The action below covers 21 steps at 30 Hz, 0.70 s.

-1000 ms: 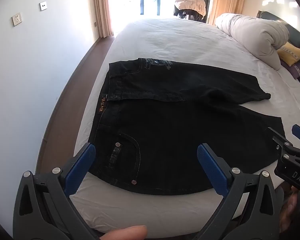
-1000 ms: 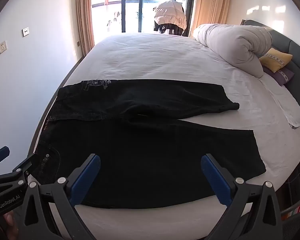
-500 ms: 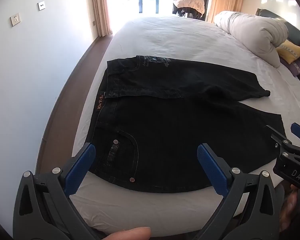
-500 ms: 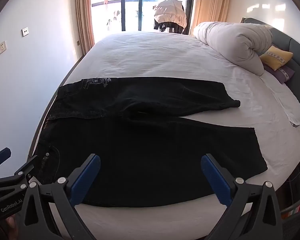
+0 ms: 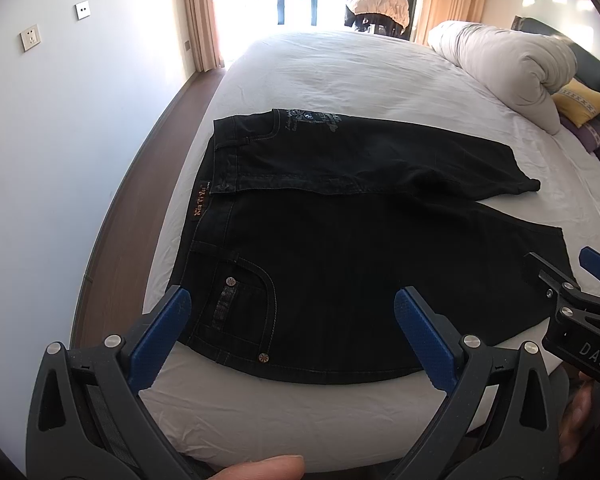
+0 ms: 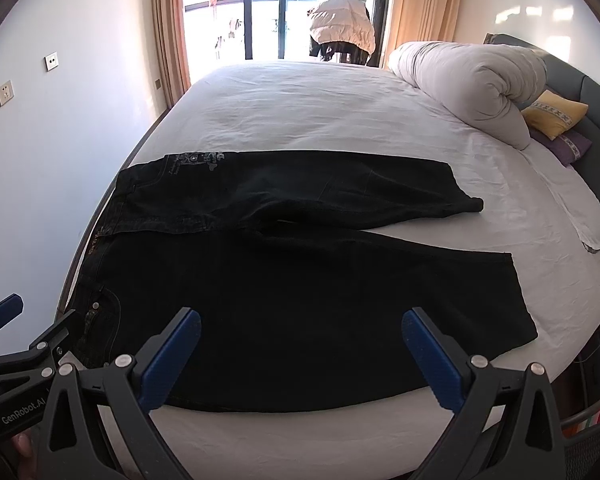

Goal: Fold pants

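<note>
Black pants (image 5: 340,248) lie flat on the white bed (image 5: 340,76), waistband to the left, legs to the right; they also show in the right wrist view (image 6: 300,280). The far leg (image 6: 340,184) angles away from the near one. My left gripper (image 5: 292,312) is open and empty, held above the near edge by the waist pocket. My right gripper (image 6: 300,332) is open and empty above the near leg. Each gripper shows in the other's view, the right one (image 5: 572,304) at the right edge, the left one (image 6: 24,344) at the lower left.
A rolled white duvet (image 5: 508,68) and yellow (image 5: 580,100) and purple pillows lie at the bed's head on the right. A folded white cloth (image 6: 588,224) lies right of the leg ends. A wall (image 5: 60,140) and wooden floor strip run along the left.
Both grippers have drawn back and up a little from the bed, so the pants look slightly farther away. The pants have not moved.
</note>
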### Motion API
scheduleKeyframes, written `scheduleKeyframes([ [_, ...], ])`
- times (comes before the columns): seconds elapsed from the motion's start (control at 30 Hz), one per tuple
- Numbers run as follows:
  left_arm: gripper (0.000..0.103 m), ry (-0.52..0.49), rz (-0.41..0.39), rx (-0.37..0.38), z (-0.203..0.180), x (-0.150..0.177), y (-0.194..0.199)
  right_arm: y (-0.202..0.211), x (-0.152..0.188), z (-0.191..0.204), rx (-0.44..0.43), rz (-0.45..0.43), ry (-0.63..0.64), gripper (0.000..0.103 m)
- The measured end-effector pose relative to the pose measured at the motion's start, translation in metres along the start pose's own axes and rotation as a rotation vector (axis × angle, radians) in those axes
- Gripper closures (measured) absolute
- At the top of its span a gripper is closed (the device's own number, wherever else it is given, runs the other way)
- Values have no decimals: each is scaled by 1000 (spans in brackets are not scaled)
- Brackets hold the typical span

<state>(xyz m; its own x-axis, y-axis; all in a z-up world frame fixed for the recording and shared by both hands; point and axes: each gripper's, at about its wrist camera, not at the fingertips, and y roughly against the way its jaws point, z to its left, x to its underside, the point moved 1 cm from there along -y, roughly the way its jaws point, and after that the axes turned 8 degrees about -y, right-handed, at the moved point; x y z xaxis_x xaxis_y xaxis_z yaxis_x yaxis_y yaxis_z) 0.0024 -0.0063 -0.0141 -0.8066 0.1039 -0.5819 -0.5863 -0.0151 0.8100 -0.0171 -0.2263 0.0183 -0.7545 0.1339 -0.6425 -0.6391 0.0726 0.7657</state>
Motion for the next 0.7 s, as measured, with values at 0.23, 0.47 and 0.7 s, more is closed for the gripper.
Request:
scheduleKeyframes([
  [0.23, 0, 1, 1, 1, 0, 0, 0, -2, 5, 2, -1, 2, -3, 0],
  [0.47, 0, 1, 2, 0, -1, 0, 0, -3, 3, 1, -1, 5, -3, 0],
  [0.7, 0, 2, 2, 0, -1, -1, 0, -3, 4, 1, -2, 6, -4, 0],
])
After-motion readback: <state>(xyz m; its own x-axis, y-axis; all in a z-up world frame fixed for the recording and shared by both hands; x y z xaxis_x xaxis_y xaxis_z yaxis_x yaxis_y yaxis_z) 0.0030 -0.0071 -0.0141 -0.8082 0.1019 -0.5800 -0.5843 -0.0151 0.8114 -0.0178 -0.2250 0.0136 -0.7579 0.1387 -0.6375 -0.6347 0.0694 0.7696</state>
